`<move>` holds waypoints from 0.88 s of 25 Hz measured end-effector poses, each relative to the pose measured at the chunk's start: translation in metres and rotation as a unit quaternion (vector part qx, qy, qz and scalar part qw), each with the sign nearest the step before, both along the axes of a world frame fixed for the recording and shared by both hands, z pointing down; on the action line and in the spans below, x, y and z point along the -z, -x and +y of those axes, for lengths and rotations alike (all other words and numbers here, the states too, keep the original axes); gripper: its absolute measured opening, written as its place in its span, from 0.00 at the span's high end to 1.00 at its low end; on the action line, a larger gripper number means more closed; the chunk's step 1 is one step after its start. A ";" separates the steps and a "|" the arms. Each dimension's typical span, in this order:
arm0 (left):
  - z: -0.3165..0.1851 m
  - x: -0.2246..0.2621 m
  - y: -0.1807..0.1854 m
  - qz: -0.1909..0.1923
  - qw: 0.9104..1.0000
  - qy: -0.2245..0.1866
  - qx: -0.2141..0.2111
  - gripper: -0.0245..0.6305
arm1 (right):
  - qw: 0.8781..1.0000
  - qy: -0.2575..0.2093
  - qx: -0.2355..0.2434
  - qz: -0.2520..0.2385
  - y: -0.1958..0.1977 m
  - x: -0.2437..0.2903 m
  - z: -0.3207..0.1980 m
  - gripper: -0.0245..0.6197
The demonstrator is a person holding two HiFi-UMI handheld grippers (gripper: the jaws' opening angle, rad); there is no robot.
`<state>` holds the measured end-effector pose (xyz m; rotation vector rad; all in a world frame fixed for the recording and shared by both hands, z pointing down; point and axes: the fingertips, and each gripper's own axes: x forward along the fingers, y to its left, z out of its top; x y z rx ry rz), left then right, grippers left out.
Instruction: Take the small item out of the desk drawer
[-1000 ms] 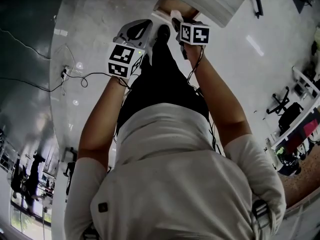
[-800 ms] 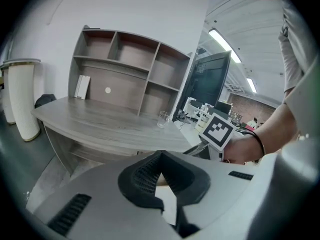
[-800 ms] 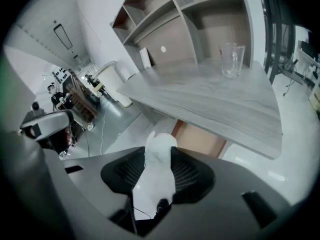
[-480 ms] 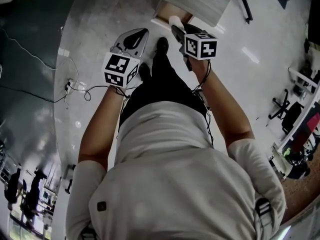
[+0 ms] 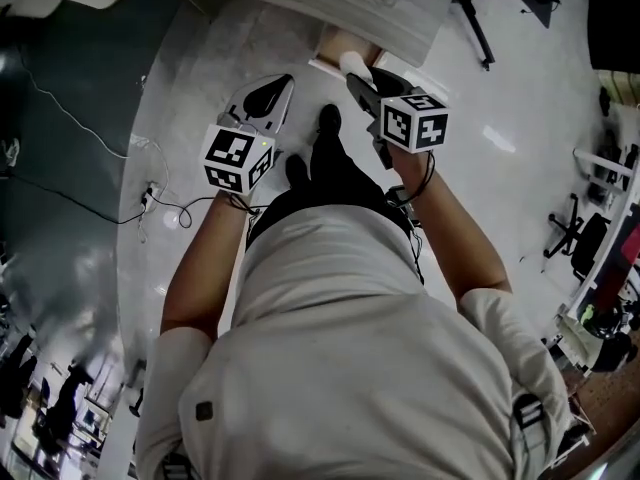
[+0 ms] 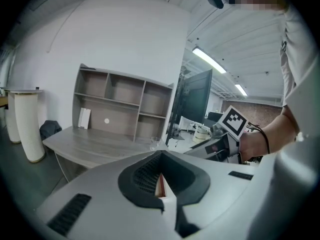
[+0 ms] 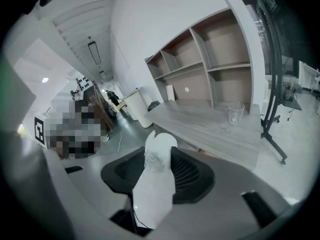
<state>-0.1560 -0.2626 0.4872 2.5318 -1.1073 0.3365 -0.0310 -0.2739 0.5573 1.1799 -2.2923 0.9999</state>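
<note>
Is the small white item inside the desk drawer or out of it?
Out. The right gripper is shut on the white item and holds it in the air in front of the desk.

Clear glass (image 7: 235,113) on grey desk (image 7: 200,126)

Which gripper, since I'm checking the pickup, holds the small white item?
The right gripper: the small white item is clamped between its jaws. The left gripper has its jaws together, with nothing between them.
</note>
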 end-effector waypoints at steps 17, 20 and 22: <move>0.077 0.108 0.012 0.021 0.996 -0.081 -0.014 0.94 | 0.990 -0.136 0.022 -0.015 0.013 0.122 0.082 0.70; 0.088 0.119 0.013 0.022 0.995 -0.093 -0.016 0.94 | 0.989 -0.148 0.018 -0.022 0.012 0.135 0.094 0.70; 0.097 0.121 0.014 0.022 0.995 -0.099 -0.018 0.94 | 0.987 -0.155 0.016 -0.027 0.014 0.140 0.104 0.70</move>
